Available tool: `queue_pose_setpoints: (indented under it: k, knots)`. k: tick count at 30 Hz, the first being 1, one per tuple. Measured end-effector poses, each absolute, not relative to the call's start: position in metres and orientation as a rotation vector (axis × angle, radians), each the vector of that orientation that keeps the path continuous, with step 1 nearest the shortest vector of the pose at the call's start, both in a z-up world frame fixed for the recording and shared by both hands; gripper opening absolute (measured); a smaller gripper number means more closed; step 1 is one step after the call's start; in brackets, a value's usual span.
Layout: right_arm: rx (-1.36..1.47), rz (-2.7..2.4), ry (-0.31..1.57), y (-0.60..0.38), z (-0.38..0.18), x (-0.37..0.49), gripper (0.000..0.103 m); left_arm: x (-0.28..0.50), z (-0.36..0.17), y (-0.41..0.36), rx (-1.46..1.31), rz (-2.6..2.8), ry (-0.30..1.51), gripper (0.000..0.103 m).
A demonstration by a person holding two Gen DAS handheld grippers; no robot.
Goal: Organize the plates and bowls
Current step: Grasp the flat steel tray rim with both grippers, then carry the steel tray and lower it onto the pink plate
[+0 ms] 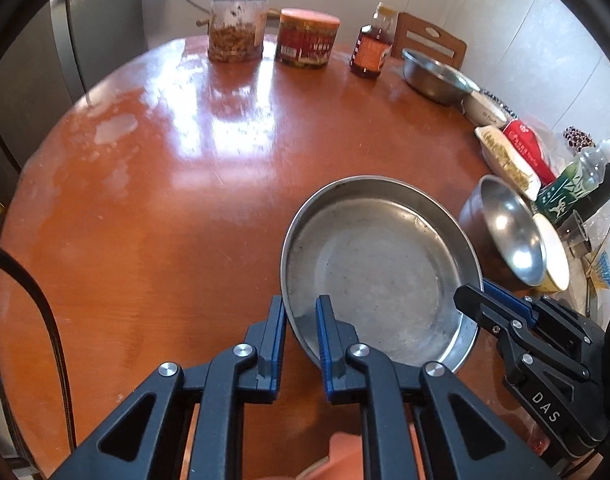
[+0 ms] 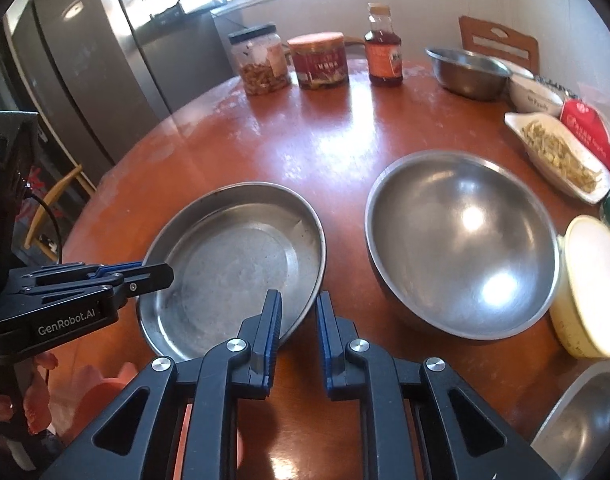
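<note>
The near rim of the shallow round steel plate point(image 1: 379, 264) is disappearing behind the blue-padded fingers point(image 1: 324, 332) of the left gripper point(image 1: 301, 320) in the left wrist view, so whether the pads are touching the metal there is not showing clearly. In the right wrist view a grey steel dish point(image 2: 581, 420) is being cut off by the lower right edge. Print on the red-lidded round tin point(image 2: 323, 65) and the amber glass bottle's point(image 2: 383, 56) label is staying too small and blurred to read.
</note>
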State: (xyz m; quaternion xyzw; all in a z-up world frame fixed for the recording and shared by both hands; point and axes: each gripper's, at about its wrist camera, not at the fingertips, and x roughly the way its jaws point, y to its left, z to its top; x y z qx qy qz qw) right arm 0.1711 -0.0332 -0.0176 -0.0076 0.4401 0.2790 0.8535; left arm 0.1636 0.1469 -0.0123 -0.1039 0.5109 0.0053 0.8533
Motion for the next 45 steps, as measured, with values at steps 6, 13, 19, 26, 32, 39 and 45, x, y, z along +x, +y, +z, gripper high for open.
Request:
queue_pose_setpoints:
  k: [6, 13, 19, 26, 32, 39, 45]
  knots:
    - [-0.016, 0.629, 0.883, -0.032, 0.007, 0.159, 0.018, 0.141, 0.015, 0.145, -0.19, 0.037, 1.035, 0.015]
    - [-0.014, 0.667, 0.865, -0.035, 0.018, 0.136, 0.018, 0.107, 0.028, 0.143, -0.195, 0.05, 1.008, 0.015]
    - [-0.033, 0.7, 0.854, -0.037, 0.021, 0.114, 0.018, 0.079, 0.032, 0.139, -0.188, 0.07, 0.995, 0.015]
    - [-0.058, 0.73, 0.861, -0.038, 0.018, 0.093, 0.018, 0.052, 0.028, 0.132, -0.176, 0.092, 0.991, 0.015]
    - [-0.073, 0.741, 0.873, -0.041, 0.013, 0.078, 0.018, 0.037, 0.023, 0.128, -0.174, 0.099, 0.991, 0.015]
    - [-0.09, 0.746, 0.876, -0.046, 0.01, 0.062, 0.018, 0.023, 0.02, 0.123, -0.168, 0.097, 0.985, 0.015]
    - [-0.108, 0.756, 0.88, -0.048, 0.008, 0.053, 0.018, 0.012, 0.018, 0.12, -0.159, 0.104, 0.984, 0.015]
